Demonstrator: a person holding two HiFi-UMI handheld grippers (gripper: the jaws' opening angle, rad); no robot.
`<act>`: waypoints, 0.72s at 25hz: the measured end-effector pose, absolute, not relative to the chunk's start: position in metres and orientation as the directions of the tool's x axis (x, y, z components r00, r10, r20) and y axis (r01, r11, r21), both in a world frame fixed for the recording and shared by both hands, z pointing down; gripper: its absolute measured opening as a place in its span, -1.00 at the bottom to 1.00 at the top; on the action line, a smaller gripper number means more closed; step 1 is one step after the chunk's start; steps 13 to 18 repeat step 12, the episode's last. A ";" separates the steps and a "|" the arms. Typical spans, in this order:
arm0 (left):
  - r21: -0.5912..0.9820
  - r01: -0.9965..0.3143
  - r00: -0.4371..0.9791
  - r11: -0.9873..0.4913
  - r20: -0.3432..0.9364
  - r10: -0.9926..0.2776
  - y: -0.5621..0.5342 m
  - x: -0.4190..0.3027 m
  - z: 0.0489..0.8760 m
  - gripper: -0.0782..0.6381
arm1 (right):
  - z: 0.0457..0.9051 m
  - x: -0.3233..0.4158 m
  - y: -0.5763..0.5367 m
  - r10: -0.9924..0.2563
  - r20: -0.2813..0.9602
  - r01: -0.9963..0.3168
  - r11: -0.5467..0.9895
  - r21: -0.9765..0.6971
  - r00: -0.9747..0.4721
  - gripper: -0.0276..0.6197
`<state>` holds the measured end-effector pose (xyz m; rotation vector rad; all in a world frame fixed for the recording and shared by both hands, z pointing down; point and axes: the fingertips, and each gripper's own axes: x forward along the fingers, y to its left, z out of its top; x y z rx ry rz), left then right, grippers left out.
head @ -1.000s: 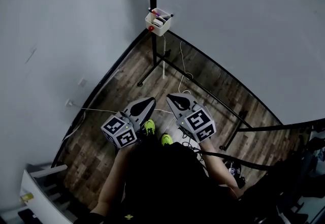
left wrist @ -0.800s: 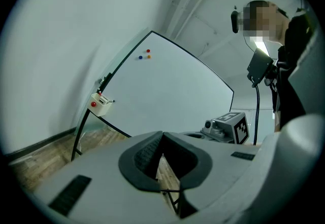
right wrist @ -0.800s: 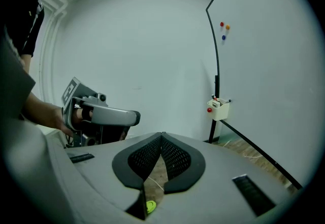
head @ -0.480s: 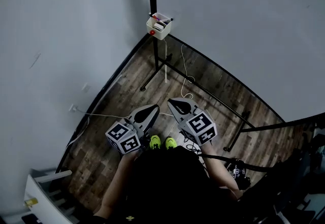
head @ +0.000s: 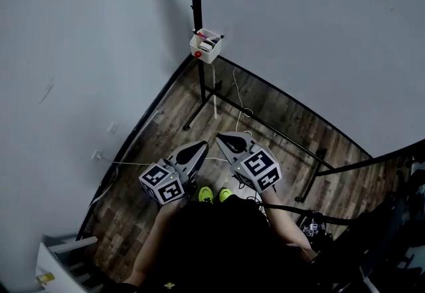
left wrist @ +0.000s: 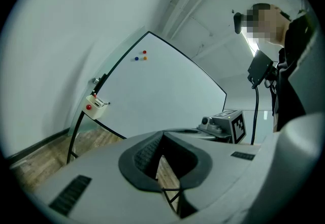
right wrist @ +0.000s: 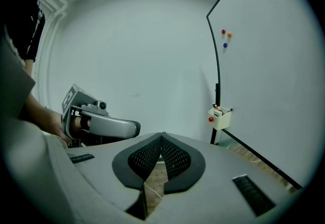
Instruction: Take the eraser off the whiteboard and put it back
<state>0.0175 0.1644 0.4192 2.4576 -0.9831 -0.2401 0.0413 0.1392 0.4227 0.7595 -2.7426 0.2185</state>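
Observation:
The whiteboard stands on a black stand against the wall. A small white box hangs at its lower left corner and holds markers and a pale block that may be the eraser; I cannot tell for sure. Both grippers hang side by side well short of the board. My left gripper is shut with nothing in it, tips touching in the left gripper view. My right gripper is also shut and empty. The box lies ahead and to the right of it.
Three coloured magnets stick high on the board. The stand's black legs and loose cables cross the wood floor. A white shelf sits at lower left, dark gear at lower right. My yellow-green shoes show below the grippers.
The head view has tilted up, so the box sits lower in the picture and a magnet shows at the top edge. My feet have shifted. Both grippers stay shut and side by side.

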 end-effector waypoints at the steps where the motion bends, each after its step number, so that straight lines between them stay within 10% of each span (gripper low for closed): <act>1: 0.491 -0.602 0.727 -0.629 0.012 -0.686 0.163 0.017 0.418 -0.73 | 0.421 0.040 0.138 -0.480 0.310 -0.522 0.850 -0.068 -0.821 -0.90; 18: 0.486 -0.603 0.728 -0.632 0.011 -0.686 0.153 0.009 0.416 -0.73 | 0.416 0.031 0.129 -0.472 0.309 -0.512 0.857 -0.061 -0.826 -0.91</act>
